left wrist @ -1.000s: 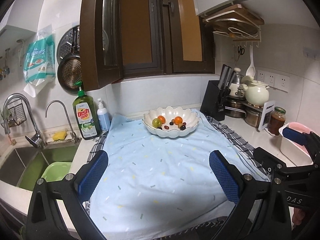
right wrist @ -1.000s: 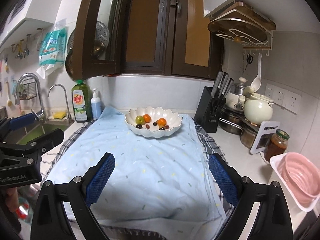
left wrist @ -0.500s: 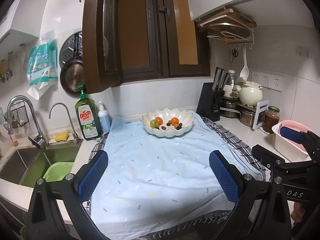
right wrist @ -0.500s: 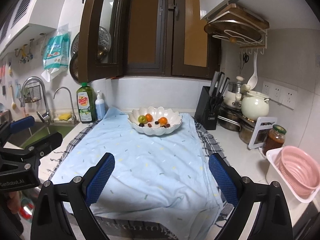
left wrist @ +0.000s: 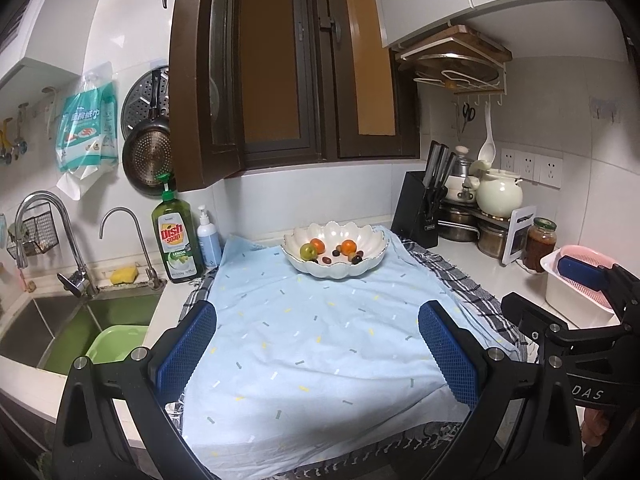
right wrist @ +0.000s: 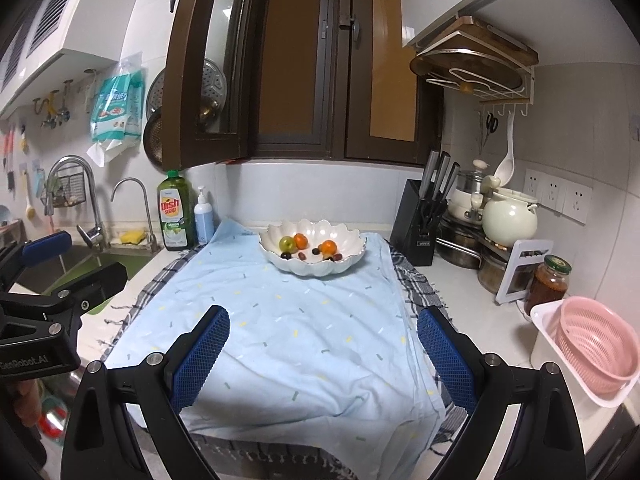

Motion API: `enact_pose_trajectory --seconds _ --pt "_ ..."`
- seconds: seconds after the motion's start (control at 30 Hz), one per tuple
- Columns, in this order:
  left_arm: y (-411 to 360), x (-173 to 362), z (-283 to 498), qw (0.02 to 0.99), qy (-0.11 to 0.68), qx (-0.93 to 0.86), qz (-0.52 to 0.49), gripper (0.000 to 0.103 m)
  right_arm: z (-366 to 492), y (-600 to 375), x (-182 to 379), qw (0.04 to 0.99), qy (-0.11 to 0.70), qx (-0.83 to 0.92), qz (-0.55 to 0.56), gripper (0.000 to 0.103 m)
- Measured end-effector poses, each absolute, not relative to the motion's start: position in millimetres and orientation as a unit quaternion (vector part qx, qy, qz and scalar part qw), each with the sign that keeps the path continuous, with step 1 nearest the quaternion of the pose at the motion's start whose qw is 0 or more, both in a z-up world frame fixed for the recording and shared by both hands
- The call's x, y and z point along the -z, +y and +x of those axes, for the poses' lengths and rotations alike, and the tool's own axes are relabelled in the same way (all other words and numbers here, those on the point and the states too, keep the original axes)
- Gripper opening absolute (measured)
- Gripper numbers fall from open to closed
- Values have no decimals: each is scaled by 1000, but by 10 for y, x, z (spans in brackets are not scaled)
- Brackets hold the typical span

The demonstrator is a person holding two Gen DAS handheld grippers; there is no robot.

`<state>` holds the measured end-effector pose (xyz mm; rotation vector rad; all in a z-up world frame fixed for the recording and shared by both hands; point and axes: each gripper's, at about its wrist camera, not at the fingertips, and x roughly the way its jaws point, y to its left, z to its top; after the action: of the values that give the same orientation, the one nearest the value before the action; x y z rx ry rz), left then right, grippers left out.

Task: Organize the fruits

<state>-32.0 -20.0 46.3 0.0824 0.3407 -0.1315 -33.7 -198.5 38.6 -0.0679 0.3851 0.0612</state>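
All fruit sat in the scalloped white bowl (left wrist: pixel 335 254) at the far end of the blue cloth (left wrist: pixel 320 344) on the bench: green fruit (left wrist: pixel 307 251), two oranges (left wrist: pixel 348 246), small dark ones (left wrist: pixel 357 257). Left gripper (left wrist: pixel 316 350) and right gripper (right wrist: pixel 323 354) hung wide apart, holding nothing, well short of the bowl, both aimed at it, probably to keep it framed. Fits sorting ahead or done.

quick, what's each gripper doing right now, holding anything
Left gripper: open, holding nothing, above the blue cloth.
Right gripper: open, holding nothing, also short of the fruit bowl.
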Motion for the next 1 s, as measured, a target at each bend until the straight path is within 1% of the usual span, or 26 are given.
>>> enact_pose_trajectory --seconds 1.0 --pt "-288 -492 -274 981 172 71 44 103 -297 -2099 -388 980 196 -23 -31 96"
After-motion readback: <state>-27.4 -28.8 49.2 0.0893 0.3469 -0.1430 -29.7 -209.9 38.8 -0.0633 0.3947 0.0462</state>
